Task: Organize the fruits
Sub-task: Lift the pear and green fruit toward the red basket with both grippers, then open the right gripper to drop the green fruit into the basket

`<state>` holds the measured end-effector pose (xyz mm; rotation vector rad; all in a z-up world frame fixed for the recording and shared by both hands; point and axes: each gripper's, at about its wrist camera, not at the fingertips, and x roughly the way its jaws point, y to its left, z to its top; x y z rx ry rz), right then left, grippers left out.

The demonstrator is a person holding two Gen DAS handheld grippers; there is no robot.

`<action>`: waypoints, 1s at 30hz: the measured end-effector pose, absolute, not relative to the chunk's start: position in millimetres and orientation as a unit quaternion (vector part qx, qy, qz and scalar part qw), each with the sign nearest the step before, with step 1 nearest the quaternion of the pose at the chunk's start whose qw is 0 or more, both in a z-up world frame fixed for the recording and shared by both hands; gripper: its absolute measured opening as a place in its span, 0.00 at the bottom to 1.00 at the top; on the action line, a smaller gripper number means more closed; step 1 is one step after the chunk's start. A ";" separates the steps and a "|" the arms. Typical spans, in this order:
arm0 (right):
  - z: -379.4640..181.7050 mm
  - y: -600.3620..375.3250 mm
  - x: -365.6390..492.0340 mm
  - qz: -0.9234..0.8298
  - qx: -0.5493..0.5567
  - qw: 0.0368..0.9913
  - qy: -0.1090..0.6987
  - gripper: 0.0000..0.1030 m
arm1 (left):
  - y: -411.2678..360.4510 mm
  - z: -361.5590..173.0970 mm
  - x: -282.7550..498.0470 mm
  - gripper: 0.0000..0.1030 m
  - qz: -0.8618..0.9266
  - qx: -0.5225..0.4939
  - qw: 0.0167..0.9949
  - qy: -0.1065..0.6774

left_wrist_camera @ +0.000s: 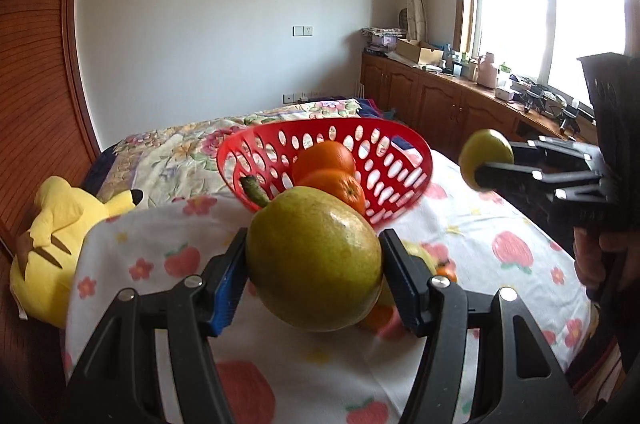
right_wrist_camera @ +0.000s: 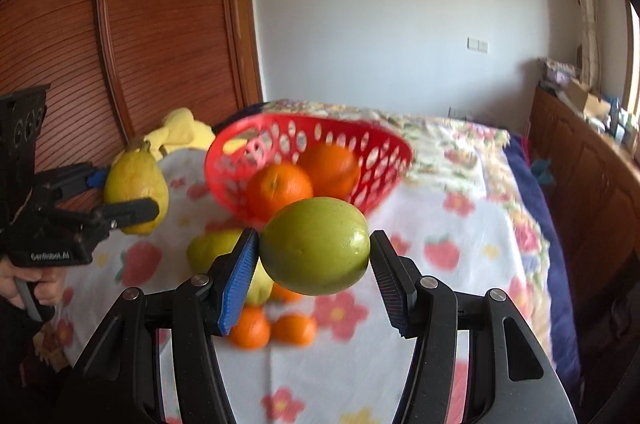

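My left gripper (left_wrist_camera: 314, 264) is shut on a yellow-green pear (left_wrist_camera: 314, 258), held above the bed; it also shows in the right wrist view (right_wrist_camera: 136, 180). My right gripper (right_wrist_camera: 314, 252) is shut on a green round fruit (right_wrist_camera: 316, 244), seen from the left wrist view (left_wrist_camera: 485, 156) to the right of the basket. A red perforated basket (left_wrist_camera: 384, 160) (right_wrist_camera: 376, 152) stands tilted on the sheet with two oranges (left_wrist_camera: 334, 180) (right_wrist_camera: 280, 188) inside. Loose oranges (right_wrist_camera: 272, 330) and a pale green fruit (right_wrist_camera: 212, 248) lie on the sheet below the grippers.
A fruit-print sheet (left_wrist_camera: 500, 224) covers the bed. A yellow plush toy (left_wrist_camera: 52, 236) lies at the left edge by the wooden wardrobe (right_wrist_camera: 120, 24). A wooden cabinet (left_wrist_camera: 440, 100) with clutter runs along the window side.
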<state>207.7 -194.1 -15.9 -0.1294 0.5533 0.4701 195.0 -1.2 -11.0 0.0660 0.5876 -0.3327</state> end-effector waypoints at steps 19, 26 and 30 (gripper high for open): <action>-38.5 -155.6 299.6 0.265 -0.115 0.905 0.313 0.56 | 0.1 -6.3 277.9 0.61 -0.152 0.042 0.943 0.294; -49.3 -155.6 310.2 0.263 -0.119 0.899 0.329 0.56 | -3.0 -9.5 296.1 0.61 -0.152 0.043 0.941 0.298; -52.4 -155.0 312.7 0.267 -0.117 0.896 0.334 0.57 | -4.5 -13.7 306.9 0.61 -0.150 0.043 0.940 0.304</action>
